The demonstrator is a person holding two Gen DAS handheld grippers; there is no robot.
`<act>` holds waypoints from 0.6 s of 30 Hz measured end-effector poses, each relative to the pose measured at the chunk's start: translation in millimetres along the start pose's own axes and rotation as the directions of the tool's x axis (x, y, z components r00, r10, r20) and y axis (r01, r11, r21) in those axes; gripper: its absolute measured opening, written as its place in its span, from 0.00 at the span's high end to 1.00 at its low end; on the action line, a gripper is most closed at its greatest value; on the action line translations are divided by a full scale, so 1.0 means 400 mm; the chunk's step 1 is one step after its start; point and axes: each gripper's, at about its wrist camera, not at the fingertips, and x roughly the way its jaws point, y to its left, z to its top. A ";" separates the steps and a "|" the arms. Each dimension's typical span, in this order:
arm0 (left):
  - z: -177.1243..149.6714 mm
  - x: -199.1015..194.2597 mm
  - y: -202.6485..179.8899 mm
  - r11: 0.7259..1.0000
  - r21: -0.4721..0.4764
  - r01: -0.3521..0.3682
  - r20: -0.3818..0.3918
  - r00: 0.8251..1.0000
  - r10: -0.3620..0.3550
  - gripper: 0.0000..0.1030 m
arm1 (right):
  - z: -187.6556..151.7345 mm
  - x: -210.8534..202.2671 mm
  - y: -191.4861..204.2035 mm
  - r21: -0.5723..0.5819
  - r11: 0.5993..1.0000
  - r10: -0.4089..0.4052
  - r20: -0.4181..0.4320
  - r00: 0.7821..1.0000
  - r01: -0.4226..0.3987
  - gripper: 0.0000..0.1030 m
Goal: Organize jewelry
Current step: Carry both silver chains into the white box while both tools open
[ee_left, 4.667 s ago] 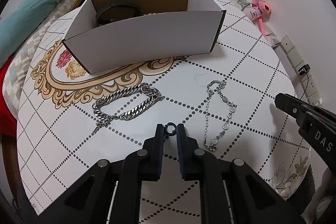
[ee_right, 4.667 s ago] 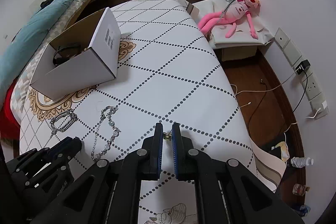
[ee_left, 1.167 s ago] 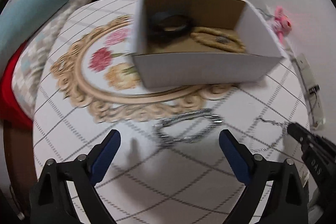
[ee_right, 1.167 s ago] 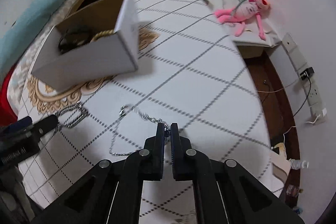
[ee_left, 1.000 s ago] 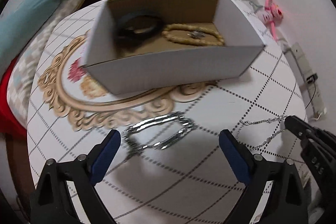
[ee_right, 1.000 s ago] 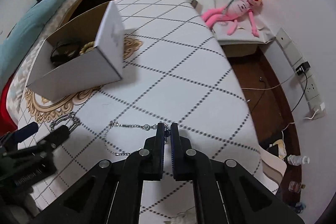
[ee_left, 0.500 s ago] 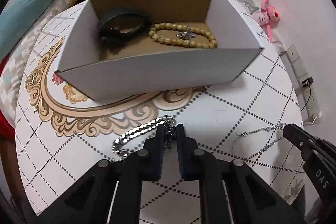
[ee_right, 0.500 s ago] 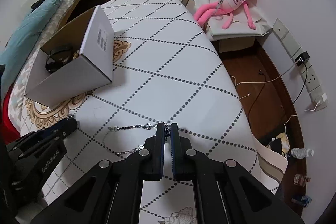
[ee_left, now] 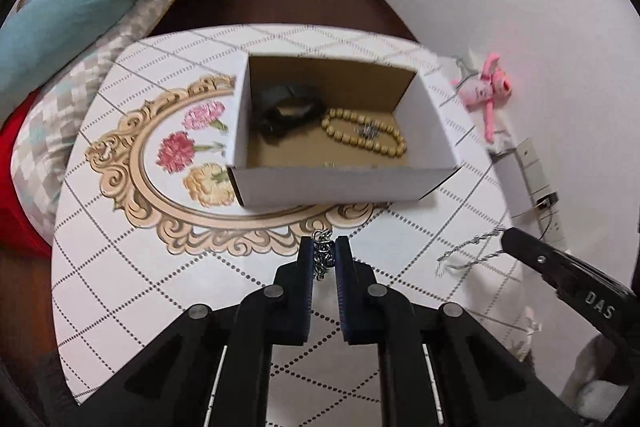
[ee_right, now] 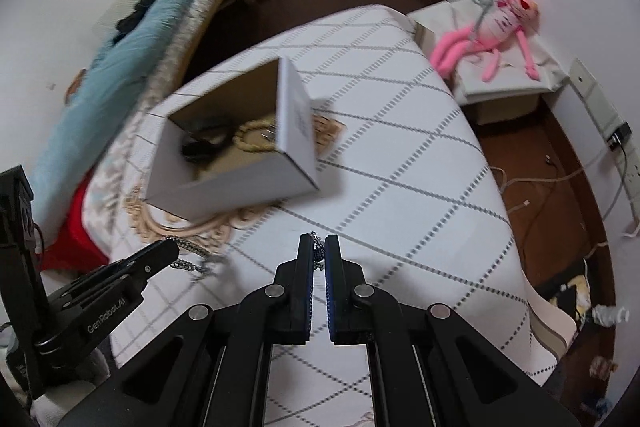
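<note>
Left wrist | left tongs (ee_left: 324, 254) pinch chunky chain (ee_left: 322, 251); hangs vertically

Tablecloth (ee_left: 132, 267): white, grey dotted diamond grid; gold scrollwork oval (ee_left: 132, 183) framing pink, red and yellow flowers. Cardboard box (ee_left: 344, 187): white outside, brown inside. In it: black band (ee_left: 286, 109); tan bead bracelet (ee_left: 364, 133) with a silver charm. Heavy chain (ee_left: 323, 253): silver. Thin chain (ee_left: 466, 255): silver. Gripper fingers (ee_left: 306, 283): black, blue inner pads. Plush toy (ee_right: 490, 27): pink. Quilt (ee_right: 132, 63): teal. Floor (ee_right: 532, 195): dark brown. Walls: white.
</note>
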 end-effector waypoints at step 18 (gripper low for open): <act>0.265 -0.096 -0.008 0.992 0.015 0.125 0.089 0.988 -0.126 0.93 | 0.236 -0.123 0.170 -0.150 0.976 0.170 0.065 0.983 -0.159 0.95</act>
